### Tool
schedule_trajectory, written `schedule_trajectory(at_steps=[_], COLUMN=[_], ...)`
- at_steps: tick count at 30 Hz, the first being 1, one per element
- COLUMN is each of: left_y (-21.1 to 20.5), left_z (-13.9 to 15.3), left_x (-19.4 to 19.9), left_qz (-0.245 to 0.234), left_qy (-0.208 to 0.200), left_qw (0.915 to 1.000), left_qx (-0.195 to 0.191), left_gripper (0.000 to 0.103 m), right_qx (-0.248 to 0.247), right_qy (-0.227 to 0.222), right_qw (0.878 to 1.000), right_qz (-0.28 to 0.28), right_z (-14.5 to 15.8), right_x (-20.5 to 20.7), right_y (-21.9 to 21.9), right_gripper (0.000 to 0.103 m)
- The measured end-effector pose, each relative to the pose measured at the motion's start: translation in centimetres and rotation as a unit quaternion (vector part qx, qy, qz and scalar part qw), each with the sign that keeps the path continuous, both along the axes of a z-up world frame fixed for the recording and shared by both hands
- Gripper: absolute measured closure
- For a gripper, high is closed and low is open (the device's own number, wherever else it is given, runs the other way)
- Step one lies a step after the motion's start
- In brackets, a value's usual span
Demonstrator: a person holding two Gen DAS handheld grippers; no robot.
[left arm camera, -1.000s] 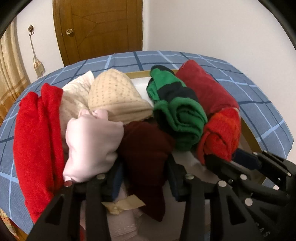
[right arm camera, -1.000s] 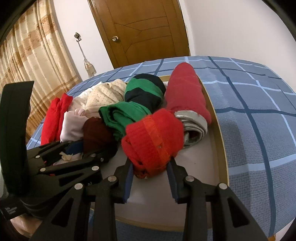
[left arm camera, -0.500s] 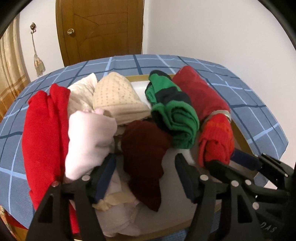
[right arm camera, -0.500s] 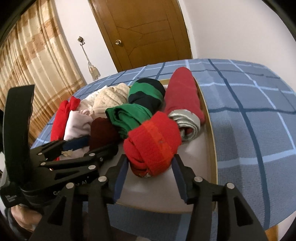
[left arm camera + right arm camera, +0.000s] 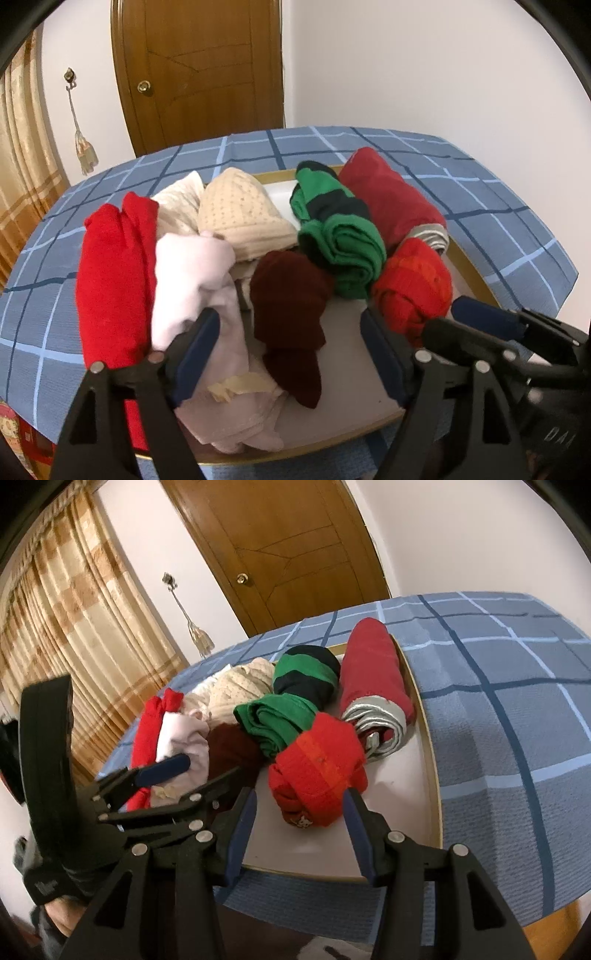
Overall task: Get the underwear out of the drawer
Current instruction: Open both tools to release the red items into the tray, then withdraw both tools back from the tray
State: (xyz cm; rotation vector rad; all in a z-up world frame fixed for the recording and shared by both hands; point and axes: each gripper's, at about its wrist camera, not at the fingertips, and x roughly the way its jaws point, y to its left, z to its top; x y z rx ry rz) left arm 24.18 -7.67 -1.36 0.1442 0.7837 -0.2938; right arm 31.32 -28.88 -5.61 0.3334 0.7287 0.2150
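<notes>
Several rolled pieces of underwear lie in a shallow white drawer tray with a wooden rim, set on a blue checked bed. A dark maroon roll lies between the fingers of my left gripper. Its jaws are opening and the pads stand clear of the roll. My right gripper is open, with a bright red roll between its fingers, resting on the tray and not pressed. Each gripper shows in the other's view: the right gripper and the left gripper.
Other rolls crowd the tray: green-and-navy, dark red with a grey band, beige, pale pink, bright red. A wooden door and a curtain stand beyond the bed.
Both grippers have opened and drawn back a little. The left one let go of the maroon roll and the right one let go of the red roll; both rolls now rest on the tray.
</notes>
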Motion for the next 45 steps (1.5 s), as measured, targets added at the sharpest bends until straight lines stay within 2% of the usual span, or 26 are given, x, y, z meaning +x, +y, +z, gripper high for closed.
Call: schedule_trajectory(at_steps=[3, 5, 7, 9, 14, 18, 20, 26, 32, 36, 41, 45], left_y=[0.2, 0.5, 1.0, 1.6, 1.9, 2.3, 2.6, 3.7, 4.4, 4.7, 5.1, 5.0], left_z=[1.1, 1.8, 2.7, 3.2, 2.9, 1.7, 1.2, 0.4, 0.2, -0.3, -0.6, -0.8], left_x=[-0.9, -1.3, -2.1, -2.6, -2.2, -2.8, -3.2, -3.7, -4.5, -5.1, -5.7, -6.2], left_qz=[0.002, 0.009, 0.029, 0.042, 0.058, 0.089, 0.1, 0.112, 0.107, 0.102, 0.094, 0.093], left_qy=[-0.021, -0.043, -0.085, -0.114, -0.094, -0.1, -0.101, -0.095, -0.094, -0.088, -0.071, -0.076], left_qw=[0.9998, 0.999, 0.9959, 0.9926, 0.9938, 0.9903, 0.989, 0.9891, 0.9897, 0.991, 0.9929, 0.9928], left_qx=[-0.001, 0.003, 0.005, 0.001, 0.01, 0.037, 0.041, 0.01, -0.005, -0.005, -0.015, -0.004], left_gripper=[0.022, 0.009, 0.0, 0.0, 0.0, 0.0, 0.0, 0.0, 0.0, 0.0, 0.0, 0.0], right_qx=[0.037, 0.042, 0.039, 0.025, -0.038, -0.073, -0.092, -0.054, -0.059, -0.059, -0.048, -0.041], right_qy=[-0.015, -0.023, -0.041, -0.061, -0.092, -0.13, -0.13, -0.126, -0.125, -0.123, -0.1, -0.096], right_qw=[0.999, 0.999, 0.998, 0.997, 0.993, 0.983, 0.981, 0.985, 0.987, 0.987, 0.99, 0.991], right_qz=[-0.004, -0.01, -0.018, -0.027, -0.067, -0.107, -0.111, -0.102, -0.087, -0.084, -0.084, -0.087], right_z=[0.4, 0.9, 1.5, 2.2, 2.9, 2.7, 2.3, 1.5, 1.5, 1.4, 0.2, -0.2], right_x=[-0.3, -0.6, -1.2, -1.8, -2.4, -3.6, -3.7, -4.1, -4.7, -5.6, -6.1, -6.7], right_y=[-0.6, -0.7, -0.7, -0.3, 1.0, 1.2, 1.5, 1.2, 2.3, 2.6, 2.3, 2.0], right_gripper=[0.051, 0.051, 0.051, 0.051, 0.051, 0.051, 0.051, 0.051, 0.051, 0.051, 0.051, 0.051])
